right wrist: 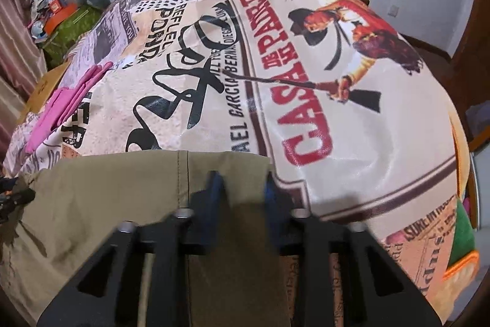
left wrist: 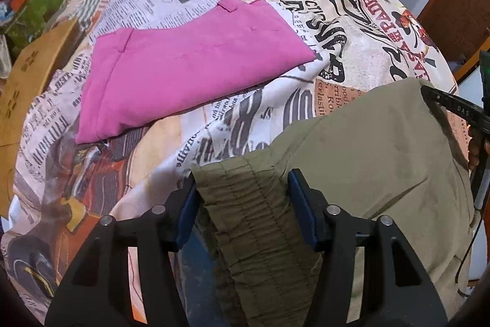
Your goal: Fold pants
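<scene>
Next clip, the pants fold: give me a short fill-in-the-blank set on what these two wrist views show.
1. The pants held by both grippers are ____ in colour.
2. The folded garment lying farther back on the bedspread is ____.
3. The left gripper has its pads on the gathered ____ of the pants.
4. The large red words printed on the bedspread begin with ____.

Missing words: olive green; pink; waistband; CASA

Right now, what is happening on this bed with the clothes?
A person is folding olive pants on a newspaper-print bedspread, with a handheld gripper in each hand. The left gripper has the gathered waistband between its jaws. The right gripper grips the opposite edge of the fabric. Pink pants lie already folded further back.
</scene>
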Motion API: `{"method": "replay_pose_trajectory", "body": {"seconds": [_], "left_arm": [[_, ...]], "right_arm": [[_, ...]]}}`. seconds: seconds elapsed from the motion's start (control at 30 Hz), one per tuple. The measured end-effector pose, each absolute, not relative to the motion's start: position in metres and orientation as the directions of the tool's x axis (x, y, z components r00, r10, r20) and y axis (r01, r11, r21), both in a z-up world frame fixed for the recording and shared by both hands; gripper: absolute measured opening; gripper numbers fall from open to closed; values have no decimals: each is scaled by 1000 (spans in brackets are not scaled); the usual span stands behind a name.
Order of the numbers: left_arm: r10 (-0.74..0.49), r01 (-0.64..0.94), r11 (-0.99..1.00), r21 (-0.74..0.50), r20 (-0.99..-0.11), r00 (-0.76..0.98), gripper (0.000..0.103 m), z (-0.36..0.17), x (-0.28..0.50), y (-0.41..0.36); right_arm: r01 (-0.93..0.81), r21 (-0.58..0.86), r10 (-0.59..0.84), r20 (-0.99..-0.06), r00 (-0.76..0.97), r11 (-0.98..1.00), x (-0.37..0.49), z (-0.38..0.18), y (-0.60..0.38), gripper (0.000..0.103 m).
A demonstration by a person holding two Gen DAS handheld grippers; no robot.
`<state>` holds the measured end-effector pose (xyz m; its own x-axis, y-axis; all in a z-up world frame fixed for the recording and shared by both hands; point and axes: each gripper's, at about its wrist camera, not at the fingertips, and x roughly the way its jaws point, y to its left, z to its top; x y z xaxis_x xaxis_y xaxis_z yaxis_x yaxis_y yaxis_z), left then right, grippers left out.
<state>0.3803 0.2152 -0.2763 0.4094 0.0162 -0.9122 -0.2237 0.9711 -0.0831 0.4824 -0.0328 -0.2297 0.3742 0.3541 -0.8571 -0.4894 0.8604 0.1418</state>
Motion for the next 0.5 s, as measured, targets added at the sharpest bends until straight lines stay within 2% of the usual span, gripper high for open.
{"method": "replay_pose_trajectory", "body": {"seconds": [0.17, 0.3, 0.5], "left_arm": [[73, -206, 978, -29, -879, 472, 50, -254, 375, 204], [70, -200, 979, -36, -864, 499, 49, -237, 376, 203], [98, -185, 983, -13, -810, 578, 49, -192, 379, 200]], "right_arm": [[-482, 137, 363, -835, 414, 865, 481, -222, -34, 13], [-485, 151, 389, -809, 440, 862, 477, -204, -38, 12], [-486, 125, 404, -748, 527, 865, 472, -155, -43, 12]]}}
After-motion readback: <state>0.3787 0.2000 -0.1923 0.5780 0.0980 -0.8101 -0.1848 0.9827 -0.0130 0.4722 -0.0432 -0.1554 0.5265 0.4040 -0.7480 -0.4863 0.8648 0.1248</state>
